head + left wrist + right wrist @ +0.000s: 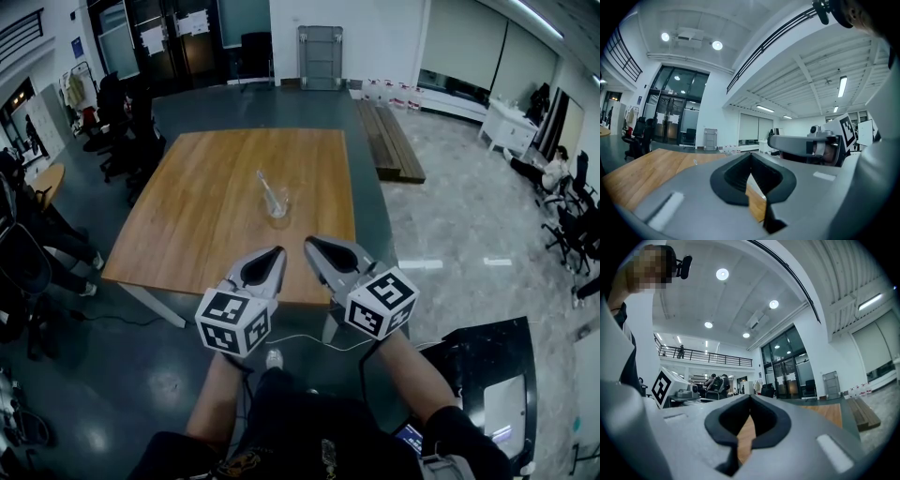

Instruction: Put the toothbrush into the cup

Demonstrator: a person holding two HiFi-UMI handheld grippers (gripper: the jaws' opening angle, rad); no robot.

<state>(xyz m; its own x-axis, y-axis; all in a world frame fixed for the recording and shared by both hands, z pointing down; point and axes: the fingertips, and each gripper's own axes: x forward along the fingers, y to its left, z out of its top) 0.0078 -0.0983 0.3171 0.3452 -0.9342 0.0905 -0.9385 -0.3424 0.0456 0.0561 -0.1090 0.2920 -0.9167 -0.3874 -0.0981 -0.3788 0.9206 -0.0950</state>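
In the head view a clear cup [277, 205] stands near the middle of the wooden table [206, 206]. A pale toothbrush [265, 184] leans inside it, its upper end tilted to the far left. My left gripper [277, 252] and right gripper [310, 245] hover side by side over the table's near edge, well short of the cup. Both point level toward it. Both are shut with nothing between the jaws. The left gripper view shows closed jaws [750, 155] and the right gripper [801, 143] beside them. The right gripper view shows closed jaws [750, 397] too.
Office chairs [122, 131] stand left of the table and a wooden bench [389, 141] lies on the floor at its far right. A white cable [309, 339] runs across the floor below the grippers. A dark cart [487, 366] sits at the lower right.
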